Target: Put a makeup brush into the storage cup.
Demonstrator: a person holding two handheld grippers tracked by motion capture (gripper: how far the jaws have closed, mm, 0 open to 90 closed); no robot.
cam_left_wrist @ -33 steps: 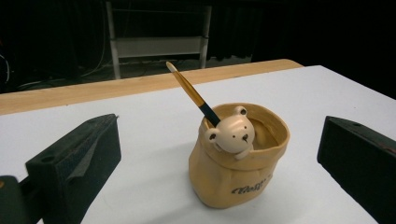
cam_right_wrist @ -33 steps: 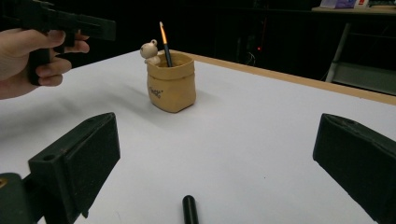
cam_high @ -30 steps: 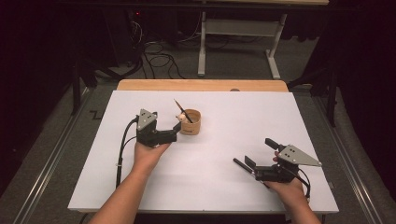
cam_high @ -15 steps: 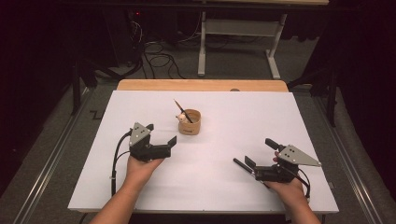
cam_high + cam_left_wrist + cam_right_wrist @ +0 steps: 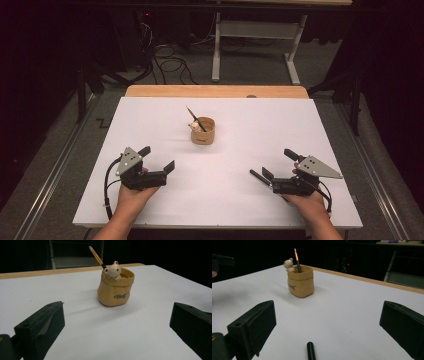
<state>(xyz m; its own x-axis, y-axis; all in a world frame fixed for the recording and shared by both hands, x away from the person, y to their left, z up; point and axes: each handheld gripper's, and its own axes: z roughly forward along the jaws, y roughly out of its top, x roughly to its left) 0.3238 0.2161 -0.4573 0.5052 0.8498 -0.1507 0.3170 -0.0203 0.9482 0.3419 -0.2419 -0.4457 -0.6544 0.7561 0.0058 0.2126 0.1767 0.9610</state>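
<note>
Both grippers rest low on the white table (image 5: 150, 120) with jaws spread wide, holding nothing. The left gripper (image 5: 159, 159) has pulled back from the tan bear pen pot (image 5: 203, 131), which now stands well ahead, between the two, the pencil (image 5: 97, 257) leaning inside, so the placing looks finished. The right gripper (image 5: 274, 166) has not moved. The pot's dark script reads roughly "Gost", uncertainly.

The only writing stands on the pot (image 5: 115, 288): a dark, cursive word on its lower front, below the bear figure (image 5: 113, 270) at its rim. In the left gripper view it looks like "Gosf", though the letters are not sure. In the right gripper view the same mark (image 5: 292, 286) is too small to read.
</note>
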